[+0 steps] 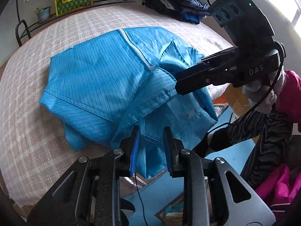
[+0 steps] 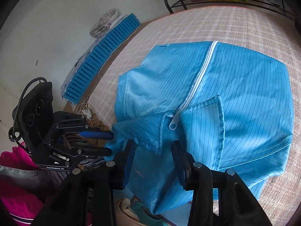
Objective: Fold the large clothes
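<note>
1. Honestly, the biggest worry: the blue striped jacket [image 1: 97, 75] sits bunched on the checkered bed [image 1: 56, 33] with its near edge hanging off, so it could slide down.
2. Left tongs [image 1: 151, 146] stand slightly apart with cloth between them; I can't tell if they pinch it. Pulling now could undo the fold.
3. Right tongs [image 2: 154, 160] are apart, gripping nothing, so the collar [image 2: 143, 131] may flop open.

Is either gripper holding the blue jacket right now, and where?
Nothing looks held. The left gripper and right gripper both stand open over the blue jacket near its collar, pads off the cloth.
</note>
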`<state>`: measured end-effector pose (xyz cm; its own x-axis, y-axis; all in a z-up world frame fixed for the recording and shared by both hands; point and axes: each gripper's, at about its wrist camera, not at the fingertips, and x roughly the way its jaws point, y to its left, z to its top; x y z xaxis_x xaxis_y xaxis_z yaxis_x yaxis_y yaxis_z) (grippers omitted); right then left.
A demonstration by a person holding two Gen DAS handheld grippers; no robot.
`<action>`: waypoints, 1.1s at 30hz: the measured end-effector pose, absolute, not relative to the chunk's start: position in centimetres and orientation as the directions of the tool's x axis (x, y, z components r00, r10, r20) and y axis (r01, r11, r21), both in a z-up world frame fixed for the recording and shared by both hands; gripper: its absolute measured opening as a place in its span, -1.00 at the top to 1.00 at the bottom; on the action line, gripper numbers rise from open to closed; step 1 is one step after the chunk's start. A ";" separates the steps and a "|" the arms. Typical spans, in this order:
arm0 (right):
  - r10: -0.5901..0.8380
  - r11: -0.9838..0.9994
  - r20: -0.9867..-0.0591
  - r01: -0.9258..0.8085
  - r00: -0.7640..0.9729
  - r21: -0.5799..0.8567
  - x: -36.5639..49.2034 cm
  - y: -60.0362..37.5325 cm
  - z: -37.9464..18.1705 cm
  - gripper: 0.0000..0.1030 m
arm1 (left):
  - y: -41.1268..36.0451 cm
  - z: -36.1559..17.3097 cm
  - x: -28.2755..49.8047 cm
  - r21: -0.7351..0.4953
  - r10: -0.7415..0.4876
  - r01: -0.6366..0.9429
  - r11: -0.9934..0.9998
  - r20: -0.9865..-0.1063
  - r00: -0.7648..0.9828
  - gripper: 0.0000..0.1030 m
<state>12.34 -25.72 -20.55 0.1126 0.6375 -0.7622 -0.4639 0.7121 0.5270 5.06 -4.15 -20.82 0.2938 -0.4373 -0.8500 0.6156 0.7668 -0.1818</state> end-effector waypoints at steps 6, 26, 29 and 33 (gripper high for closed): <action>0.724 0.650 -0.686 -0.410 0.076 0.640 13.5 -25.3 -20.6 0.30 | -4.5 -21.7 5.8 -0.148 -0.411 0.606 0.782 -0.853 0.322 0.54; 0.642 0.706 -0.746 -0.516 0.176 0.485 17.0 -24.1 -18.1 0.16 | -3.0 -21.5 8.1 -0.224 -0.458 0.547 0.807 -0.822 0.339 0.97; 0.633 0.688 -0.760 -0.557 0.147 0.465 16.2 -24.6 -17.6 0.28 | -2.6 -20.9 8.6 -0.237 -0.467 0.528 0.816 -0.808 0.359 0.97; 0.614 0.638 -0.786 -0.632 0.074 0.440 14.8 -23.5 -18.3 0.52 | -2.5 -20.8 9.1 -0.239 -0.468 0.521 0.819 -0.804 0.367 0.97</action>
